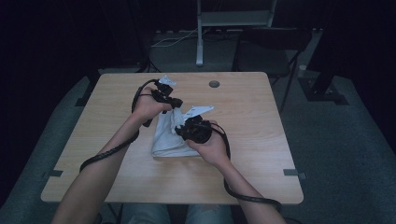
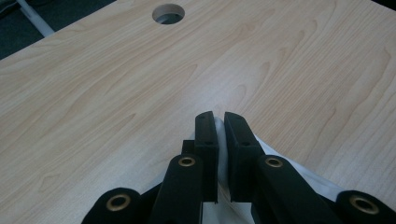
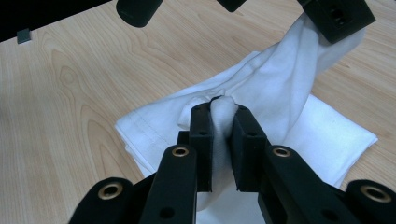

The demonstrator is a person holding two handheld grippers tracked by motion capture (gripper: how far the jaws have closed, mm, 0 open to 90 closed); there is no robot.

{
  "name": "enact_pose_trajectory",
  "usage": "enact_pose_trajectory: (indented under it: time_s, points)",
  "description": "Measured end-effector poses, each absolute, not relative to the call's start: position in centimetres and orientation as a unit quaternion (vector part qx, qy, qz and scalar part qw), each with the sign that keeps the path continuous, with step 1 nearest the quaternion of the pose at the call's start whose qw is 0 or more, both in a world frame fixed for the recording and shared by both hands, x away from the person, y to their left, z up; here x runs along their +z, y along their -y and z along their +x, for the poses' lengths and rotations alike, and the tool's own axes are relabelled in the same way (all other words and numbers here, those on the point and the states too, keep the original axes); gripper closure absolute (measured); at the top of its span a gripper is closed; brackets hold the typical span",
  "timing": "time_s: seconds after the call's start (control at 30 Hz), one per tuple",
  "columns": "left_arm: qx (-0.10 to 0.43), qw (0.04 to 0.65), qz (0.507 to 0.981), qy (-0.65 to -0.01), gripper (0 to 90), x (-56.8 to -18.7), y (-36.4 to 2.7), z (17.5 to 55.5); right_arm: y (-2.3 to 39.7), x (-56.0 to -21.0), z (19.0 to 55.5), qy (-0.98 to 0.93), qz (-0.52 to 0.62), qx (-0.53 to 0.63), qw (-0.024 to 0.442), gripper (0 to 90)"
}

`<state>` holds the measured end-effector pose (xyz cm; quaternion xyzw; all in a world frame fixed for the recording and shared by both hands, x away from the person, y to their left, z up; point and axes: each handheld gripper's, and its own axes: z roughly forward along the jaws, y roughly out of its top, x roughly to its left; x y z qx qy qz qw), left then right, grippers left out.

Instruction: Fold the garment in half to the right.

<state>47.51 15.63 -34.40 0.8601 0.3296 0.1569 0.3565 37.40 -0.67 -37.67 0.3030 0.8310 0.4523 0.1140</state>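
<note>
Both jaws are clamped on the white cloth [image 1: 169, 135] lying mid-tabletop [image 1: 243, 140], the left hand-held gripper [image 1: 176, 103] pinching a far edge and the right hand-held gripper [image 3: 223, 140] a bunched fold, probably so that it can be lifted and refolded.

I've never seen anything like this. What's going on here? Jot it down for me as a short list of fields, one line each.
Setting: a person at a light wooden table, a gripper in each hand
Work in hand: handling a white cloth
Left gripper: shut on a fold of the cloth, holding that part up off the table
Right gripper: shut on a bunched fold of the cloth
Cloth: partly lifted between the two grippers, the rest lying folded on the table
Table feature: a round hole near the far edge
</note>
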Motion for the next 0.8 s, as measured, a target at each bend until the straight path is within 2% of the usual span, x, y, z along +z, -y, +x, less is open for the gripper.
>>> enact_pose_trajectory:
  time_s: [0.8]
  points:
    - [0.153,0.354,0.861,-0.332,85.0,-35.5,-14.8,47.6,1.2,-38.6,37.3,-0.833,0.311,0.442,0.118,80.1]
